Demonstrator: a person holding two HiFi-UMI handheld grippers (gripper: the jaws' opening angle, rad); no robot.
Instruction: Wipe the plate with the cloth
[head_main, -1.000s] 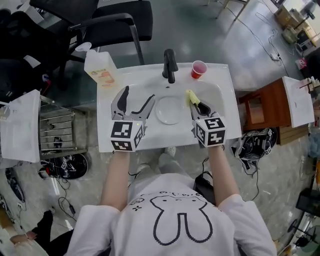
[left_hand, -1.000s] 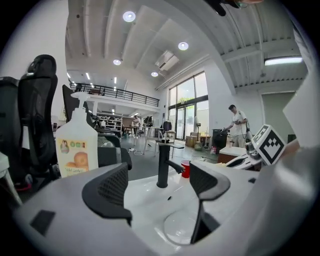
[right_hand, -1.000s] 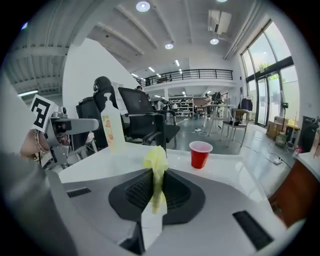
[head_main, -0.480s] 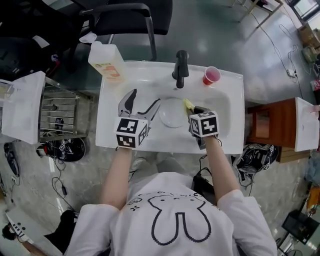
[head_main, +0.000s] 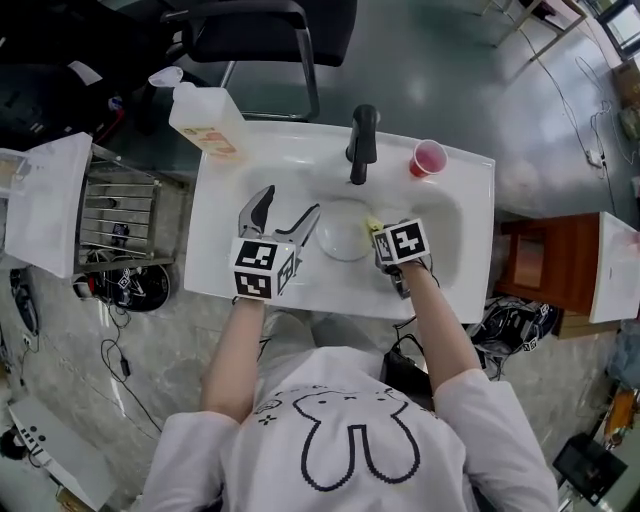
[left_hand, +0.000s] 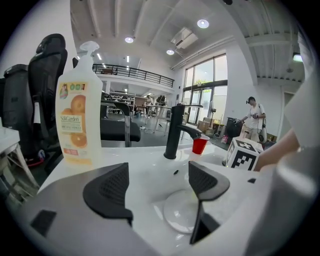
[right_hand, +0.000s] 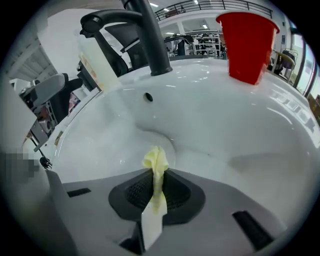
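Pinching crumpled pale-yellow cloth (right_hand: 156, 165), right gripper (right_hand: 157, 186), beside glossy white plate (head_main: 342, 233)

A white sink (head_main: 215, 255) stands on a grey floor (head_main: 420, 50) and carries everything here. Its oval basin (head_main: 448, 232) is sunk into the middle and right of the top. A black tap (head_main: 362, 140) rises from the back edge, behind the basin. A red cup (head_main: 428, 158) stands upright on the back rim, right of the tap. A pale bottle (head_main: 205, 122) with an orange label stands at the back left corner. A white plate (head_main: 343, 232) lies flat in the basin, in front of the tap
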